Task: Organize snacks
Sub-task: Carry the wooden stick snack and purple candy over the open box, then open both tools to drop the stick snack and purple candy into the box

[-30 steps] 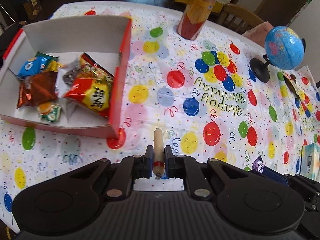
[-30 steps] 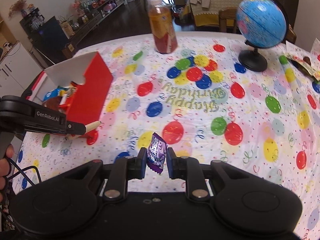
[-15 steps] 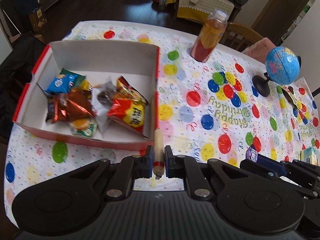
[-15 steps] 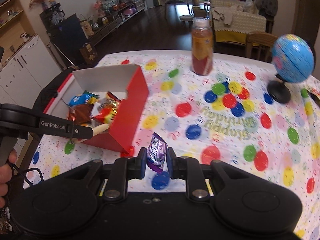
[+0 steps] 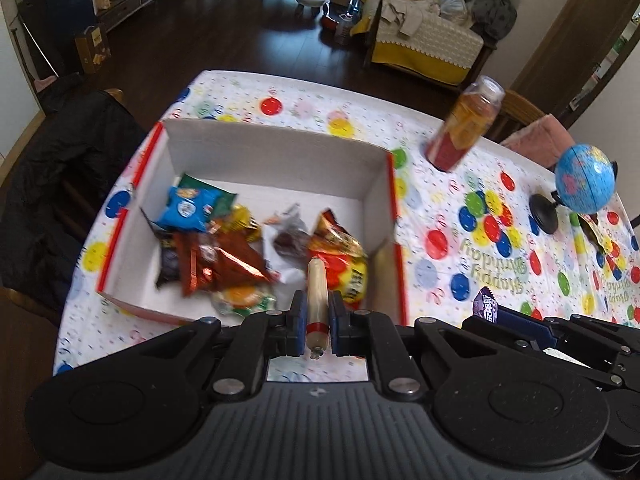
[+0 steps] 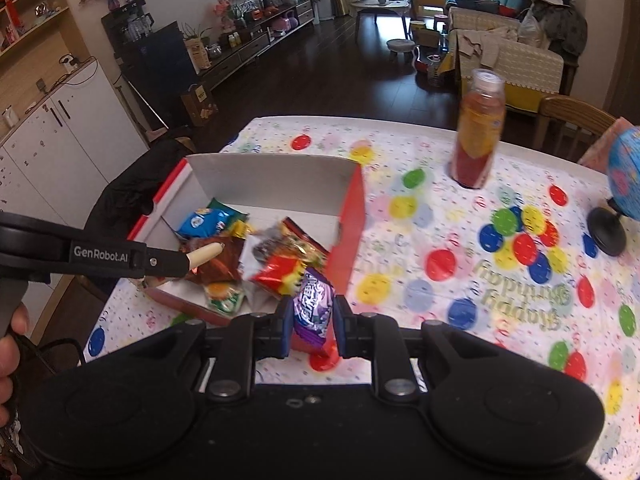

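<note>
A red cardboard box (image 5: 272, 152) with a white inside sits at the table's left end and holds several snack packets (image 5: 224, 256). My left gripper (image 5: 317, 322) is shut on a pale sausage stick (image 5: 317, 292), held over the box's near right part. In the right wrist view that stick (image 6: 206, 253) juts over the packets in the box (image 6: 272, 176). My right gripper (image 6: 311, 322) is shut on a purple candy packet (image 6: 312, 306), hanging above the box's near right corner. The purple packet (image 5: 486, 308) also shows at the right of the left wrist view.
A tall bottle of orange and red drink (image 6: 478, 132) stands at the far side of the balloon-print tablecloth (image 6: 460, 248). A blue globe on a black stand (image 5: 580, 184) is at the right. A dark jacket on a chair (image 5: 52, 184) lies left of the table. A hand (image 6: 10, 344) grips the left tool.
Both grippers have travelled left toward the box and risen a little, each still holding its snack. The sausage stick has gone from over the tablecloth to over the box.
</note>
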Demonstrator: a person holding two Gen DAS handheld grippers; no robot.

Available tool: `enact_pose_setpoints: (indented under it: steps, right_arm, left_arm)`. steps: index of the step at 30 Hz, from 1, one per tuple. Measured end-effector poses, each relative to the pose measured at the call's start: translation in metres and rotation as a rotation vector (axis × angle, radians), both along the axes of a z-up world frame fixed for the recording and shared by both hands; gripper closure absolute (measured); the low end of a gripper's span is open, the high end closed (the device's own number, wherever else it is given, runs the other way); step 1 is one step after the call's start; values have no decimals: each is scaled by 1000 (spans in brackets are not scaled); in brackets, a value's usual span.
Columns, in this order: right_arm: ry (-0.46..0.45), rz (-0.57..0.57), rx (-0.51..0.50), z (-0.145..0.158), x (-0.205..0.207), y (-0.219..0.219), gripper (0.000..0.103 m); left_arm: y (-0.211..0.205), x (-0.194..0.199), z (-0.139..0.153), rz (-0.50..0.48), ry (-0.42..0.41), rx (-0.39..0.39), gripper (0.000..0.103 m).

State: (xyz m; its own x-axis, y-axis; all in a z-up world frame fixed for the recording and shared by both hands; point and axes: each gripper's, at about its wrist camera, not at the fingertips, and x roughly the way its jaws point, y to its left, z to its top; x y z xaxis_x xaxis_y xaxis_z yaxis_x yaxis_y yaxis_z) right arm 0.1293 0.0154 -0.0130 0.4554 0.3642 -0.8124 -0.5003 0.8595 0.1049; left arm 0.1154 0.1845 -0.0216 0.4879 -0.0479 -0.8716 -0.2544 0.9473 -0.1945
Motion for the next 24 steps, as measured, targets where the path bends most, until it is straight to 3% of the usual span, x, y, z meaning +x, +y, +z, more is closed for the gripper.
enact_pose_setpoints:
  steps: [15,24]
  right_arm:
    - [42,-26,-35,-35,27,75,85]
    - [107,-46,-76,-81,48,106,84]
  left_arm:
    - [75,18,-22,-1,29,24,92]
    - [97,27,-56,-8,89,14,92]
